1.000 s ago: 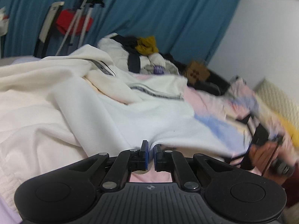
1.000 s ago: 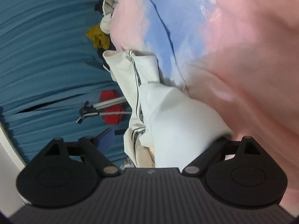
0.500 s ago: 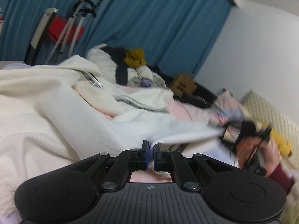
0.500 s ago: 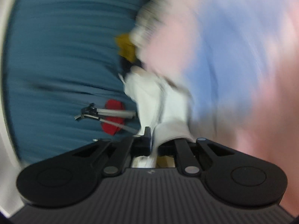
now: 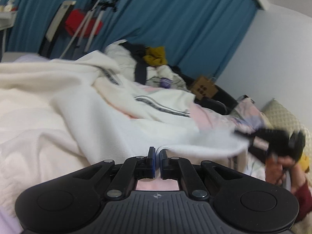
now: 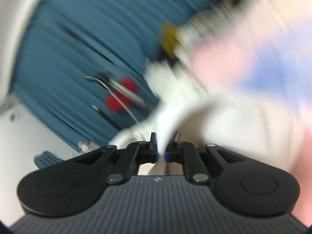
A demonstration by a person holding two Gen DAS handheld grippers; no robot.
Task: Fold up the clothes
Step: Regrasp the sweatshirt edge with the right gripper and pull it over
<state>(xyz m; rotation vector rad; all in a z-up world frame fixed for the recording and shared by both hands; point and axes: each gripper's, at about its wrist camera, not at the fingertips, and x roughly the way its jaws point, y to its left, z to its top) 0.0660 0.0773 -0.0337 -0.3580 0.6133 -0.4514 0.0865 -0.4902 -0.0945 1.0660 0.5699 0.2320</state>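
Note:
A white garment (image 5: pixel 120 124) with dark striped trim lies rumpled over a pink and blue bedspread (image 5: pixel 210 117). My left gripper (image 5: pixel 157 154) is shut on the garment's near edge, low over the bed. My right gripper (image 6: pixel 160 152) is shut on another part of the same white garment (image 6: pixel 175 117); it also shows, blurred, at the right of the left wrist view (image 5: pixel 276 140), with the cloth stretched between the two. The right wrist view is heavily blurred by motion.
A pile of other clothes (image 5: pixel 154 66), white, black and mustard, lies at the far side of the bed. A cardboard box (image 5: pixel 203 87) sits beyond it. Blue curtains (image 5: pixel 175 19), a chair with a red item (image 5: pixel 78 23) and a white wall stand behind.
My right gripper has shut on the white garment and swung fast, lifting its edge. The left gripper has kept its hold, and the cloth between them has pulled taut.

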